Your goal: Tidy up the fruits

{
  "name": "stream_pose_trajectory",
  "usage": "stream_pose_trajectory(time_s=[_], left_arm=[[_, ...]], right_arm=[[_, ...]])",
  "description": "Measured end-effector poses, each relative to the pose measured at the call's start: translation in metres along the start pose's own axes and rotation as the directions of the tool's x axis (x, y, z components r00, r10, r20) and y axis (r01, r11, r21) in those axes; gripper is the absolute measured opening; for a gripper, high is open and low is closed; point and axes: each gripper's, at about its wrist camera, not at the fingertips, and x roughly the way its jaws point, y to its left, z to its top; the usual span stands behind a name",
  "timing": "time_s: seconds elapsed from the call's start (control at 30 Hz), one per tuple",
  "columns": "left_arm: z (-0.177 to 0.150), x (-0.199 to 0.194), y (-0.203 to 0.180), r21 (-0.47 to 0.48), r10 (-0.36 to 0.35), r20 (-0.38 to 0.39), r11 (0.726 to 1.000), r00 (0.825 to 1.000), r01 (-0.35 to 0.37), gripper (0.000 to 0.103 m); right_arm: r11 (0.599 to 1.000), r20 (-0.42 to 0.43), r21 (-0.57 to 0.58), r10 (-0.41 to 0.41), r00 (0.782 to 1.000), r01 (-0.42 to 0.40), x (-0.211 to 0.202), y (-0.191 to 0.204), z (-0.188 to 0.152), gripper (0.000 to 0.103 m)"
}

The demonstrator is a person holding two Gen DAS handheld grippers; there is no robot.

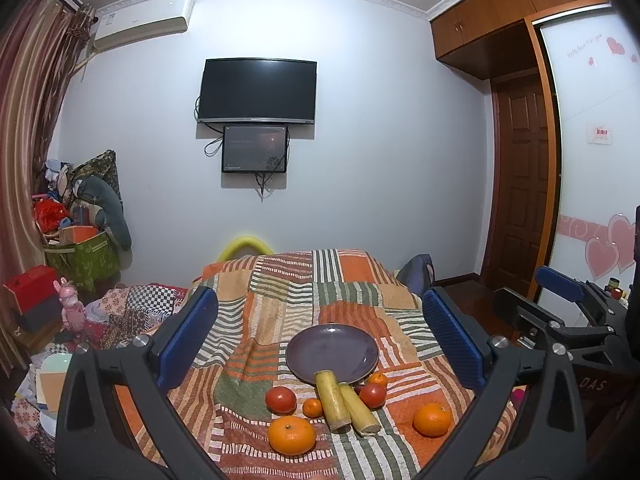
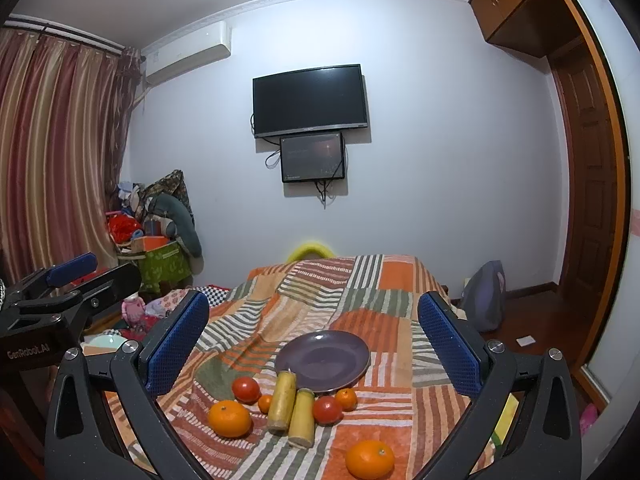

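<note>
fruits (image 2: 280,404) beside empty purple plate (image 2: 344,368)

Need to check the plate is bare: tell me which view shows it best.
Left wrist view: the purple plate sits centred, its whole empty face visible. The right wrist view shows it flatter, with a yellow stalk overlapping its near rim.

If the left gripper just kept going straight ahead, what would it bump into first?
Probably the purple plate: it sits centred between the open left gripper fingers, beyond the sugarcane pieces and fruit lying lower. Depth is hard to judge, so it might pass above.
</note>
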Motion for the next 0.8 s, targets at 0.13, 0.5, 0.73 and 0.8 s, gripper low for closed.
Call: stream_pose_trajectory(time_s=[0.13,0.5,0.73,0.8], left_arm=[[-0.001,0.004,-0.001,0.008,0.012,-0.014,1.0,1.0,-0.012,0.103],[-0.012,0.027,0.012,0.003,-0.027,-0.102,1.0,0.994,0.027,0.071],[-0.03,0.066,0.033,0.011,-0.045,-0.247,0.999,0.968,0.049,0.054],[-0.035,0.075,0.039,0.014,-0.037,-0.275,0.999,0.961,0.043,0.054]], right_arm=[[1.0,-0.015,0.001,-0.004,1.0,0.004,0.003,0.0,-0.001,0.103],[1.0,-0.074,-0.007,-0.022,0.997,0.021,0.017,-0.01,-0.011,0.094],[0.999,-0.158,-0.049,-0.026,0.987,0.019,0.036,-0.02,-0.021,0.079],[0.998,-0.194,-0.054,-0.026,0.981,0.016,0.043,-0.024,-0.026,0.077]])
